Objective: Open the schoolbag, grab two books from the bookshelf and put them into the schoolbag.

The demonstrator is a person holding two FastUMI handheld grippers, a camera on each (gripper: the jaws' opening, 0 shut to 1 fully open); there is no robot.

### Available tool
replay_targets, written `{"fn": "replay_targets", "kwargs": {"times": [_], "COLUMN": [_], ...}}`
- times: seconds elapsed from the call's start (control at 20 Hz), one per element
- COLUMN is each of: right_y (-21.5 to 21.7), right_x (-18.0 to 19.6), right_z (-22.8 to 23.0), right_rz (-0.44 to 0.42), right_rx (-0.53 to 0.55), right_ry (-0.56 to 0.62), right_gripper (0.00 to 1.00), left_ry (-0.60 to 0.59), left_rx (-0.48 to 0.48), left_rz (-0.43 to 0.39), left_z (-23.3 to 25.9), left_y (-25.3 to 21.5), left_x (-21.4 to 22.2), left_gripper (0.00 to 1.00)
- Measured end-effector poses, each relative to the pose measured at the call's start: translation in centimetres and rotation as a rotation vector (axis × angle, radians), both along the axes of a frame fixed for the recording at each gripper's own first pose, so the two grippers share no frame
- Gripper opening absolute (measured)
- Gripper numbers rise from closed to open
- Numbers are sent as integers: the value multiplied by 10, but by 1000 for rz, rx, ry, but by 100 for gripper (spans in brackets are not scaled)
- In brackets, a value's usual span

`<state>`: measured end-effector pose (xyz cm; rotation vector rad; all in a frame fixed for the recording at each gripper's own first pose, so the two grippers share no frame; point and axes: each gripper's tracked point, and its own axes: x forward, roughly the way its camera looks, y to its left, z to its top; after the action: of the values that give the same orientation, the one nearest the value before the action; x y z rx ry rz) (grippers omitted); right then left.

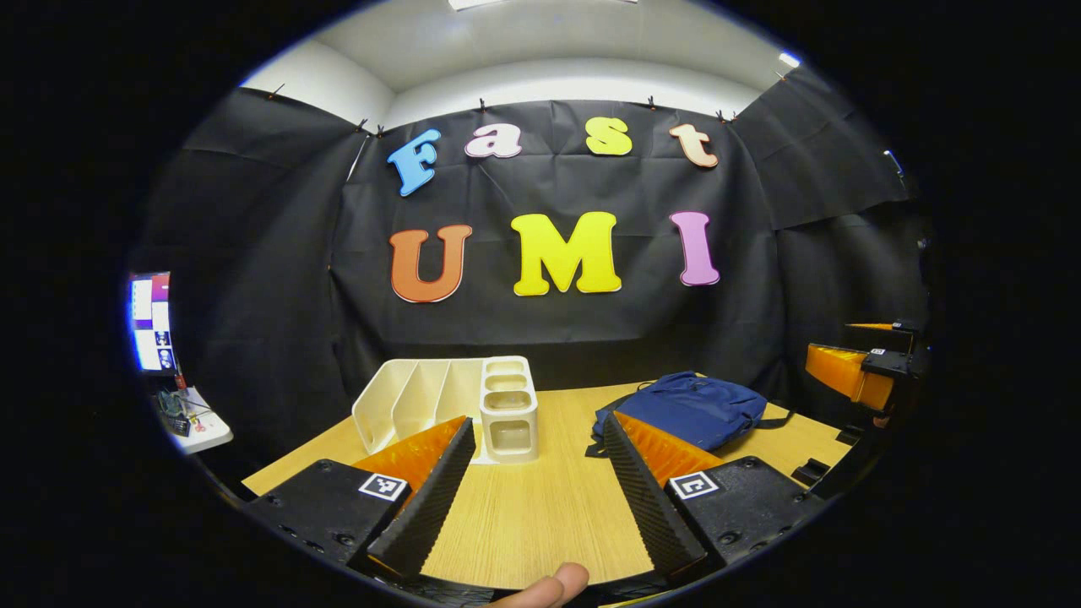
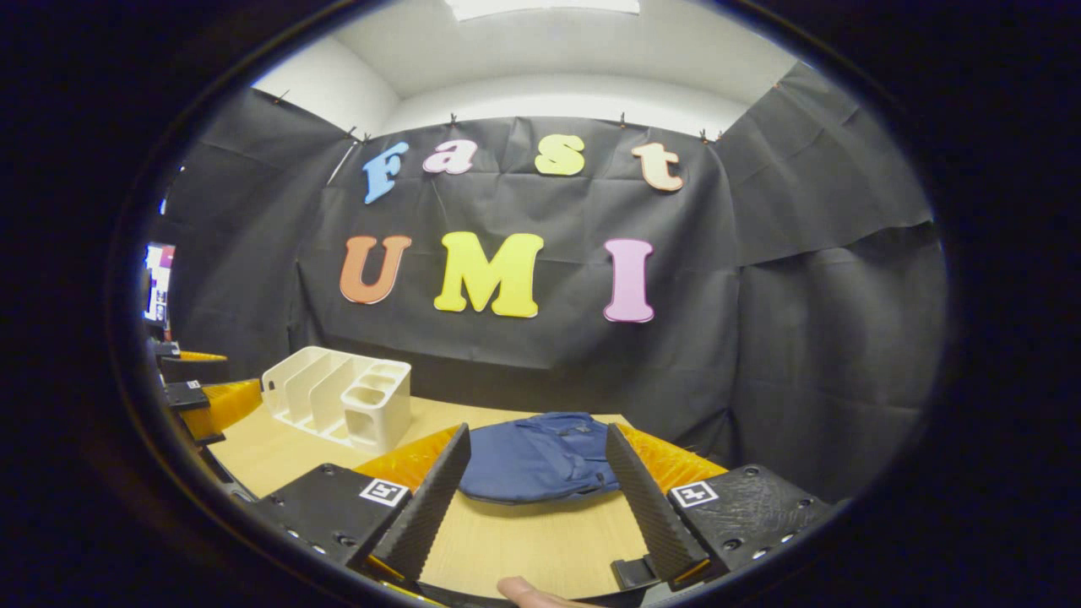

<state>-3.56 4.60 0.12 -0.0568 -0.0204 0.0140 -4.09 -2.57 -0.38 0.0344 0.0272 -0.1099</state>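
One flat navy schoolbag, zipped

surface: wooden table | on it: white bookshelf, blue schoolbag, well apart

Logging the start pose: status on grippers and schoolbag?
Left gripper and right gripper open, holding nothing. Blue schoolbag flat on table, apart from both. White bookshelf shows no books.

Blue schoolbag between open claw fingers
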Motion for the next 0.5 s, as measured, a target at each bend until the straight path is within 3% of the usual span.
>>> {"fn": "replay_targets", "kwargs": {"times": [0.15,0.5], "right_y": [0,-2], "right_x": [-2,1], "right_z": [2,-5], "right_rz": [0,0], "right_rx": [-9,-15], "right_ry": [-7,18], "right_gripper": [96,95], "left_ry": [2,32], "left_rx": [6,5], "left_rz": [37,23], "left_z": [-2,-9], "left_y": [11,5], "left_x": [3,7], "left_gripper": [96,97]}}
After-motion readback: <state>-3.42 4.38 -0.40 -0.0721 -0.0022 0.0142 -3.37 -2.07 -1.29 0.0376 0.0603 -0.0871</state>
